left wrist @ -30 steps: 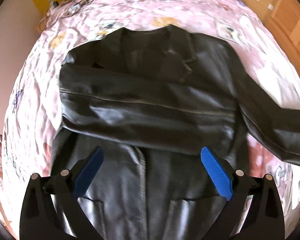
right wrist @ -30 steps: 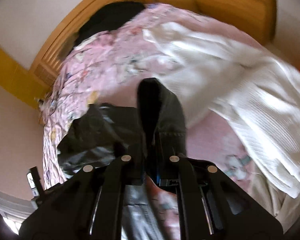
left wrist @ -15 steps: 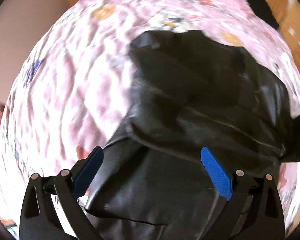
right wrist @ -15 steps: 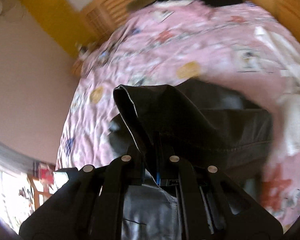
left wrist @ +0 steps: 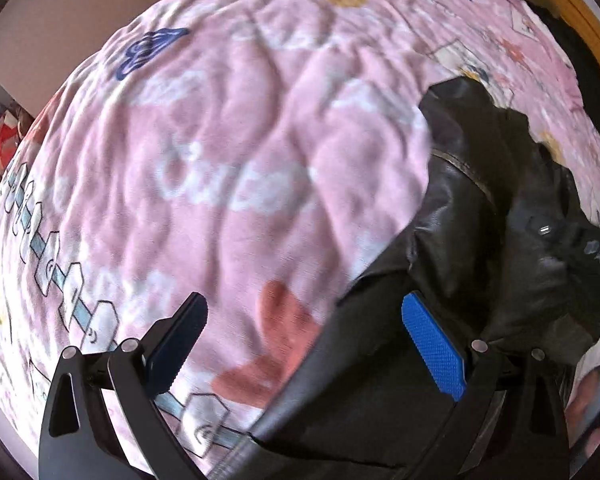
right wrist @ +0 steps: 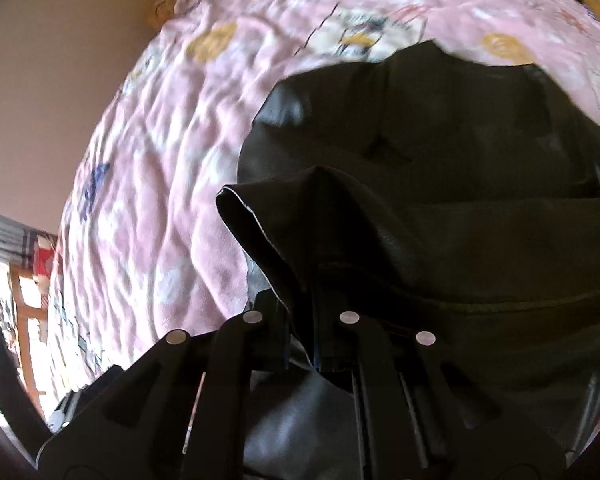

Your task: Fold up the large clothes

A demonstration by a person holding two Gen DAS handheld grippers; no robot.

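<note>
Clearly heavy, limp and slick, the jacket (right wrist: 440, 152) lies on the bed (left wrist: 240, 140); right tool (right wrist: 306, 344) pinches its sleeve (right wrist: 300, 220), left tool (left wrist: 304, 340) spread, empty. Grip seams or hems.

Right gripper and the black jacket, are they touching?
Touching. In the right wrist view, the right gripper has its jaws shut on a fold of the black jacket, with the fabric rising straight out from between them.
</note>
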